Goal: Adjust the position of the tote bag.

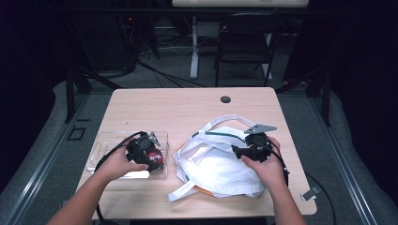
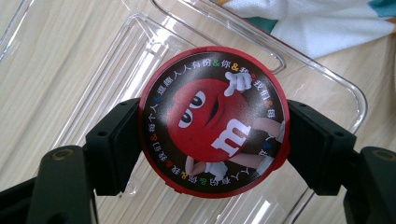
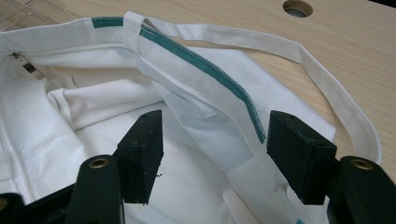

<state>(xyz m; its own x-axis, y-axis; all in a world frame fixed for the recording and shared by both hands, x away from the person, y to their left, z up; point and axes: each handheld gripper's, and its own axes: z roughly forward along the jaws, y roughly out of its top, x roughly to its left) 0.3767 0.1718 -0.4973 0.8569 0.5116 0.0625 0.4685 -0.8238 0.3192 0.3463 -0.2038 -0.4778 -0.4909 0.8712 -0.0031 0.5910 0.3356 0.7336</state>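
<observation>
A round red M&M's tin [image 2: 212, 122] with a cartoon face on its lid is clamped between the jaws of my left gripper [image 2: 212, 140], just above a clear plastic tray [image 2: 154, 32]. From above, the left gripper [image 1: 146, 153] and the red tin [image 1: 156, 158] sit over the tray [image 1: 105, 145] at the table's left. A white cloth tote bag [image 1: 211, 164] with a teal-trimmed rim [image 3: 210, 70] lies crumpled at the right. My right gripper [image 3: 215, 154] stands open, its jaws straddling the bag's rim fold [image 3: 219, 140]; from above it [image 1: 241, 151] rests on the bag.
The wooden table [image 1: 187, 108] has a cable hole [image 1: 225, 99] at the back middle. A bag strap [image 3: 327, 79] loops out over the wood. A dark chair [image 1: 244, 44] and table legs stand behind. A small clip [image 1: 310, 192] lies at the front right corner.
</observation>
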